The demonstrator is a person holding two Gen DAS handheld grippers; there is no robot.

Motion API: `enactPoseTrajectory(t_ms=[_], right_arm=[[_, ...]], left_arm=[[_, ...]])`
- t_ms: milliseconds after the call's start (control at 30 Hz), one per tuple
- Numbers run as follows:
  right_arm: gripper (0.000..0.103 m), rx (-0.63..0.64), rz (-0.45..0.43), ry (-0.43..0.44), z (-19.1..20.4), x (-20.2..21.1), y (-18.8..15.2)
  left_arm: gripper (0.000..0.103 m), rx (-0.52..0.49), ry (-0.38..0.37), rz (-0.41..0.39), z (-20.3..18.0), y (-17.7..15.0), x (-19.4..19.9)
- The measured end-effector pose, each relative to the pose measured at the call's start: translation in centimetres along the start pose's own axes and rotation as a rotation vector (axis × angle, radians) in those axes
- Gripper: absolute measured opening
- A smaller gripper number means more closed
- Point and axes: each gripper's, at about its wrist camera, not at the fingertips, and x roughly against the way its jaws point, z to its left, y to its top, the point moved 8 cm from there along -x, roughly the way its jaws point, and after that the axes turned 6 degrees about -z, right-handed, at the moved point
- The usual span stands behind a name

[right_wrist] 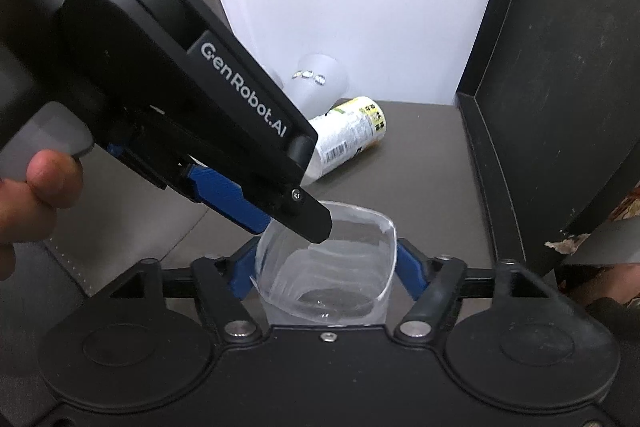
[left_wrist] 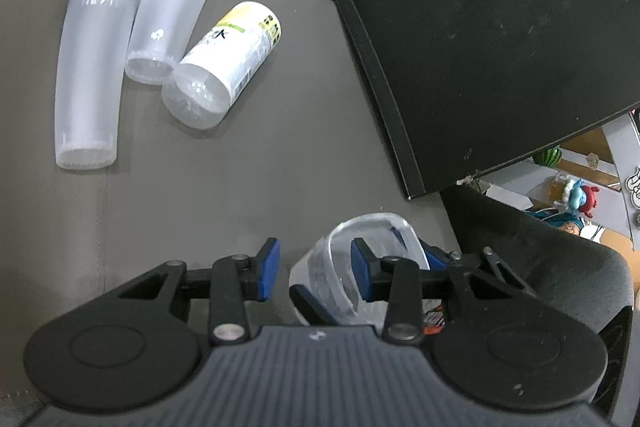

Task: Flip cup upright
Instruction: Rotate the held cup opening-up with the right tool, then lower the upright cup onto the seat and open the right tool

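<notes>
A clear plastic cup (right_wrist: 326,267) stands mouth-up between the fingers of my right gripper (right_wrist: 326,267), which is shut on it and squeezes its rim out of round. The same cup (left_wrist: 360,267) shows in the left wrist view. My left gripper (left_wrist: 314,273) is open; its right finger (left_wrist: 366,275) is inside the cup's mouth and its left finger (left_wrist: 266,273) is outside. In the right wrist view the left gripper's finger (right_wrist: 308,223) dips over the rim.
Three cups lie on their sides on the dark table at the back left: a tall frosted one (left_wrist: 92,67), a frosted printed one (left_wrist: 172,11) and one with a yellow-white label (left_wrist: 228,59). A black tray (left_wrist: 500,27) stands at the right. A white wall is behind.
</notes>
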Motion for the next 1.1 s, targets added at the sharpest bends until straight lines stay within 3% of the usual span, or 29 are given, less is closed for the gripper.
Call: enactPoseTrajectory(t_ms=[200,667,833,1100], right_arm=[[0.082,-0.006,0.053,0.019,-0.1,-1.3,-0.3],[0.093,-0.121,0.054,0.021,-1.9,-1.0,0.1],[0.096,-0.200,0.060,0.077,-2.4,-0.6,0.3],[0.103,-0.265,0.060,0.144,-1.7,0.7,1.1]], left_arm=[[0.038,0.023,0.005,0.000,0.5,-0.1,0.3],[0.041,0.012,0.024,-0.049,0.2,1.0,3.4],[0.043,-0.001,0.033,-0.082,-0.1,1.6,5.3],[0.059,0.014,0.081,-0.119,0.1,1.6,8.0]])
